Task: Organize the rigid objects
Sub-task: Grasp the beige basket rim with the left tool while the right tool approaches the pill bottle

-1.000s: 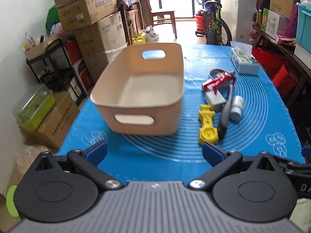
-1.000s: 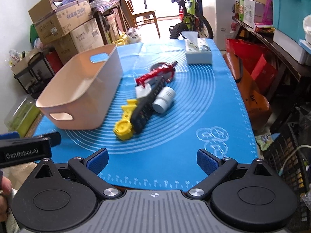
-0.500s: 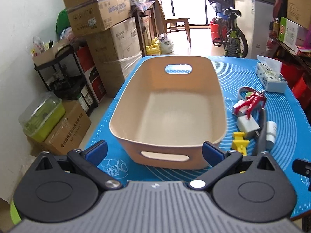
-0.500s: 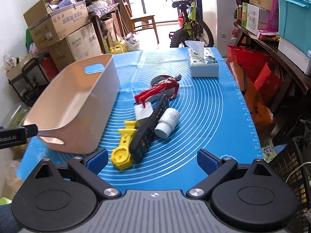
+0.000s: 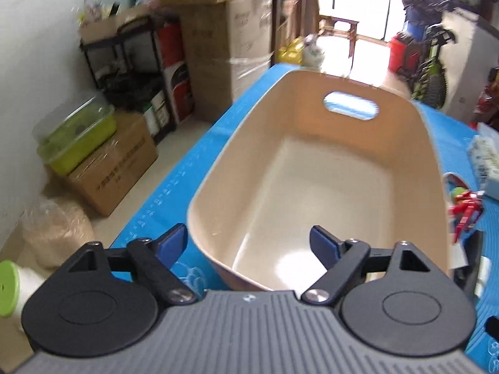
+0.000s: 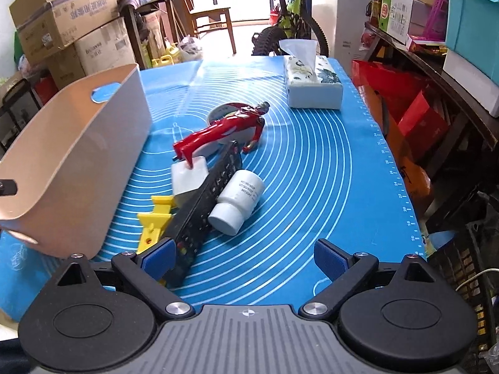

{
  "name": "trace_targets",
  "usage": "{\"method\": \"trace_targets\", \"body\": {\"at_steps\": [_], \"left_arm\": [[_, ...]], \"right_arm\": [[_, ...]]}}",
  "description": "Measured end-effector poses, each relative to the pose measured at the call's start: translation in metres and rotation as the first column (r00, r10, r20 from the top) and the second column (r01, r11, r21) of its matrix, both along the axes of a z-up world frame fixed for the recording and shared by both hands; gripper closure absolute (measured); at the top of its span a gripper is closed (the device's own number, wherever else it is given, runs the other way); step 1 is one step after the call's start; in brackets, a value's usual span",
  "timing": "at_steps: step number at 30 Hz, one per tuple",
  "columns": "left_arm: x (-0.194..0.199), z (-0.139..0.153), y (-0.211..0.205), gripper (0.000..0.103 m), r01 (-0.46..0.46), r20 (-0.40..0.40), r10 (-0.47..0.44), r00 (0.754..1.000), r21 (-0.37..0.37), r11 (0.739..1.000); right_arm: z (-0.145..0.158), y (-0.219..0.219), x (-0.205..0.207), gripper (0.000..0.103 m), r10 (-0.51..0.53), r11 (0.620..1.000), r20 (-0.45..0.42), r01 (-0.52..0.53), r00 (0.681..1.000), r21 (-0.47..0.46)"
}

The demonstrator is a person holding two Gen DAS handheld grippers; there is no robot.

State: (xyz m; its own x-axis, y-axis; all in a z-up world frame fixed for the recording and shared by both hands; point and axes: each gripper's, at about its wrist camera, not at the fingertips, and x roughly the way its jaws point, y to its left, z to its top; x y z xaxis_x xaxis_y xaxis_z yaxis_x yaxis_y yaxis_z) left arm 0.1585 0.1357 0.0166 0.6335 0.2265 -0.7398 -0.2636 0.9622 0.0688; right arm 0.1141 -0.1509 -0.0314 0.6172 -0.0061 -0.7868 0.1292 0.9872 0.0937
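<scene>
An empty beige basket [image 5: 312,168] stands on the blue mat [image 6: 312,162]; it also shows at the left of the right wrist view [image 6: 78,143]. My left gripper [image 5: 249,243] is open, straddling the basket's near left corner. Beside the basket lie a red toy figure [image 6: 218,131], a white block [image 6: 188,177], a black remote [image 6: 205,212], a white bottle [image 6: 238,199], a yellow toy [image 6: 154,221] and a tape roll [image 6: 224,110]. My right gripper [image 6: 244,255] is open and empty, just short of the remote's near end.
A tissue box [image 6: 312,81] stands at the mat's far right. Cardboard boxes [image 5: 218,31] and a shelf stand left of the table. A bicycle [image 6: 290,15] and a chair are behind it. Red bags and shelves stand to the right.
My left gripper has moved forward and up over the basket's near corner. My right gripper has moved forward toward the pile of objects.
</scene>
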Motion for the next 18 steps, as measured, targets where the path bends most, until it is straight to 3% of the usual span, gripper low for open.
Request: {"method": "trace_targets", "body": {"at_steps": [3, 8, 13, 17, 18], "left_arm": [[0.012, -0.005, 0.014, 0.026, -0.035, -0.015, 0.036, 0.999, 0.037, 0.999], [0.03, -0.012, 0.038, 0.036, -0.057, -0.062, 0.056, 0.997, -0.017, 0.998], [0.036, -0.017, 0.034, 0.045, -0.031, -0.095, 0.026, 0.995, -0.045, 0.999], [0.033, -0.027, 0.027, 0.062, 0.037, -0.127, -0.042, 0.991, -0.043, 0.998], [0.032, -0.03, 0.024, 0.062, 0.053, -0.135, -0.057, 0.989, -0.032, 0.998]], "right_arm": [[-0.005, 0.0, 0.012, 0.009, 0.005, 1.0, -0.008, -0.006, 1.0, -0.014], [-0.019, -0.002, 0.033, 0.012, -0.008, 1.0, -0.046, 0.007, 0.999, -0.026], [-0.035, -0.003, 0.051, 0.016, -0.03, 0.999, -0.081, 0.028, 0.996, -0.021], [-0.04, -0.002, 0.062, 0.016, -0.017, 1.0, -0.084, 0.016, 0.996, -0.014], [-0.04, -0.001, 0.064, 0.017, -0.02, 1.0, -0.081, 0.018, 0.997, -0.021]]}}
